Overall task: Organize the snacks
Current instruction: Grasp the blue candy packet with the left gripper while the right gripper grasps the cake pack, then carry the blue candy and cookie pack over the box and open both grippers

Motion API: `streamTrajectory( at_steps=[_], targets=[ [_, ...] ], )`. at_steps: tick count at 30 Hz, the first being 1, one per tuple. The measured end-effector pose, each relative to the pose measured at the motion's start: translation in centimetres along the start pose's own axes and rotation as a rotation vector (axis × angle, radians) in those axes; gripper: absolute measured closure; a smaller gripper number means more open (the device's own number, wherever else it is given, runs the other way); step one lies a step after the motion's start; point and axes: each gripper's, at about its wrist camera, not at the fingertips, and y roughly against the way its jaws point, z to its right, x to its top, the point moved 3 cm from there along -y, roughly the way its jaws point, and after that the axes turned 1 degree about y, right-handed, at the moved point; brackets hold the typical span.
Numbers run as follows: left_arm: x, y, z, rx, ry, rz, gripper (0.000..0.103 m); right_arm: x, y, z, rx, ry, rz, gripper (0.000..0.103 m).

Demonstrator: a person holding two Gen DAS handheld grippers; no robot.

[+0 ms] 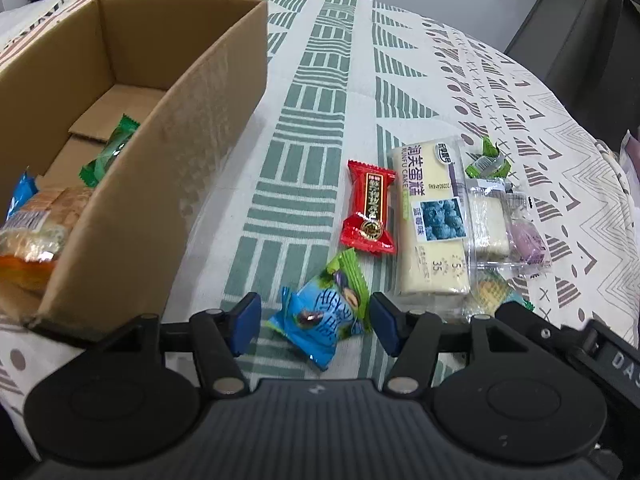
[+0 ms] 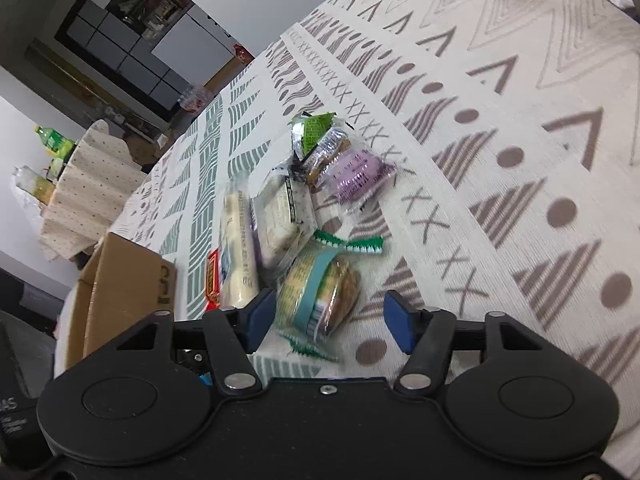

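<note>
Between the spread jaws of the left gripper (image 1: 316,326): blue-and-green crinkled candy packet (image 1: 325,314), not pinched. Right gripper (image 2: 330,322) likewise spread around a green-edged clear cookie packet (image 2: 320,296). Partly done, judging by several packets already inside the brown cardboard box (image 1: 168,152) at 10 o'clock. Left to move: red foil candy (image 1: 369,212), cream cake bar (image 1: 430,220), others at 1 o'clock. Underneath, patterned cloth worktop (image 1: 320,80); beyond, grey cabinets and clutter.

blue snack packet (image 1: 320,320) between parted jaws

Both wrist cams low, close; share snack pile (image 1: 460,216) & box (image 2: 128,280).
</note>
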Motion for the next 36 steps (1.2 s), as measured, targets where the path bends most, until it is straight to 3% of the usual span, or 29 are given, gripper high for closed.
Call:
streamTrajectory(
  at_steps=[2, 7, 10, 12, 21, 36],
  targets=[
    [0.1, -0.1, 0.1, 0.005, -0.007, 0.008, 0.046, 0.1, -0.2, -0.1, -0.001, 0.008, 0.004, 0.043],
    [-0.1, -0.1, 0.2, 0.006, -0.007, 0.018, 0.066, 0.2, -0.6, -0.4, -0.014, 0.021, 0.017, 0.044],
    [0.0, 0.1, 0.2, 0.000, -0.005, 0.019, 0.069, 0.3, -1.0, -0.7, -0.032, 0.043, 0.016, 0.055],
    [0.0, 0.4, 0.3, -0.003, -0.003, 0.021, 0.071, 0.3, -1.1, -0.6, -0.040, 0.045, 0.016, 0.069],
    [-0.5, 2.6, 0.8, -0.026, -0.018, 0.035, 0.073, -0.6, 0.7, -0.8, -0.026, 0.030, 0.020, 0.081],
    [-0.5, 8.3, 0.1, -0.055, -0.016, 0.093, 0.073, -1.3, 6.3, -1.6, 0.024, -0.050, 0.105, 0.085]
  ],
)
